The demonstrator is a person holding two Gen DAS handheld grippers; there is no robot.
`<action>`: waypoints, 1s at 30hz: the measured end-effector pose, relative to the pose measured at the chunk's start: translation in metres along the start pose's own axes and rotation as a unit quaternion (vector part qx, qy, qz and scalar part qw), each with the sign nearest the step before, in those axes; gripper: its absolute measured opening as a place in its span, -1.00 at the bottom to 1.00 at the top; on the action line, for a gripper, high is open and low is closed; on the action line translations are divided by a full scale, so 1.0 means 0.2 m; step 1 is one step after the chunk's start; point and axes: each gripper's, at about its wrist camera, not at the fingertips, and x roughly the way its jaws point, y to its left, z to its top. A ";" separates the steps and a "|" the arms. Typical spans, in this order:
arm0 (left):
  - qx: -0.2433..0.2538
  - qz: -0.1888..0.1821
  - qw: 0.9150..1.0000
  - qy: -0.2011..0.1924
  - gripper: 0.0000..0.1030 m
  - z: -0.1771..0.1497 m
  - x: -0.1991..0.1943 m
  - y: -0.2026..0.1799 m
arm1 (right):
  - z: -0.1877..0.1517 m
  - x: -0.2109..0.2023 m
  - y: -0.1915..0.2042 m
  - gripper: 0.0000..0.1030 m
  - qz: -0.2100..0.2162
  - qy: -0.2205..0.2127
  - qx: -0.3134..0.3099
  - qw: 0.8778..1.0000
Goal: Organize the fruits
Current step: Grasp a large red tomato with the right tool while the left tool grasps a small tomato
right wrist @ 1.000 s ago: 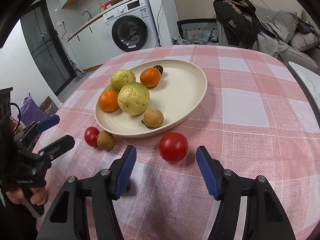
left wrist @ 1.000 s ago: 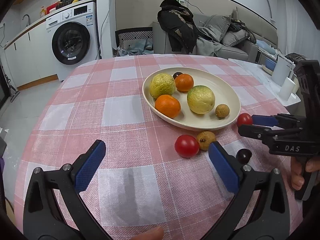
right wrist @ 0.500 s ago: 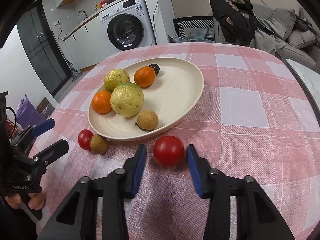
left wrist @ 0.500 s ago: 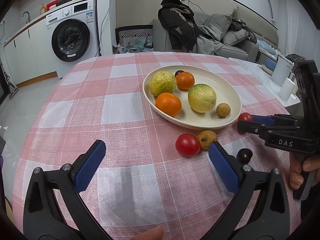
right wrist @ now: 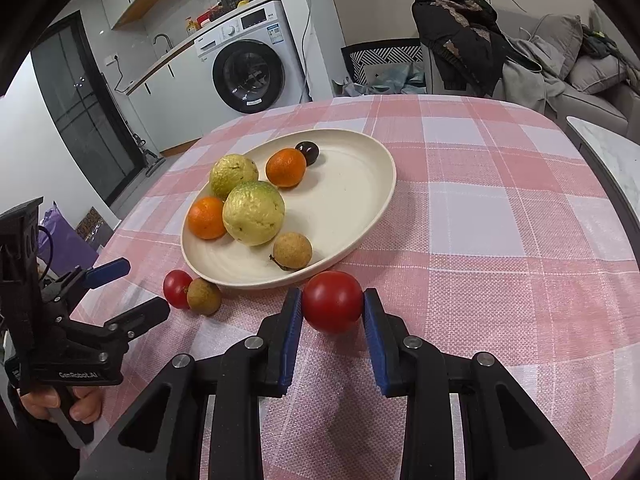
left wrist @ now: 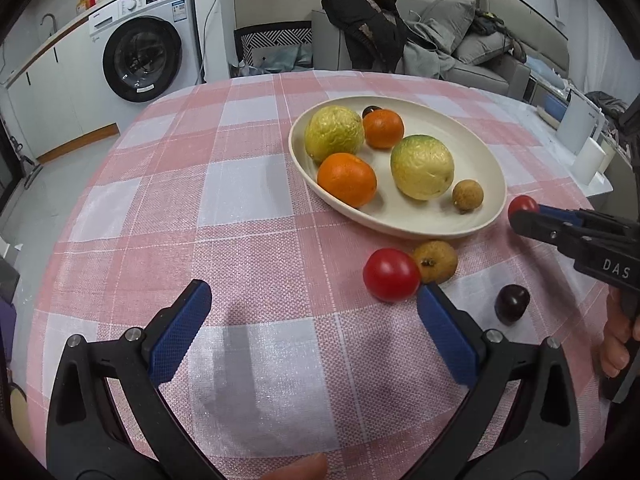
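Fingers of the right gripper (right wrist: 332, 312) clamp a round red tomato (right wrist: 332, 301) just before the cream oval plate (right wrist: 372, 200); left gripper (left wrist: 312, 316) fingers spread wide apart over the pink checked tabletop (left wrist: 248, 240).

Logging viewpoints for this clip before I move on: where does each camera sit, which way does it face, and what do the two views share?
Left wrist: rides the left hand-held gripper, open over the tablecloth, facing the plate; the right hand-held gripper enters from the right.
Right wrist: rides the right hand-held gripper, its pads touching a red tomato; the left hand-held gripper and holding hand show at left.
Shared: the plate of fruit, the tomato, the washing machine.
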 end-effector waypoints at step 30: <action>0.062 -0.071 0.995 0.015 -0.51 0.03 0.07 -0.09 | 0.00 -0.01 0.00 -0.39 -0.004 -0.004 -0.003 1.000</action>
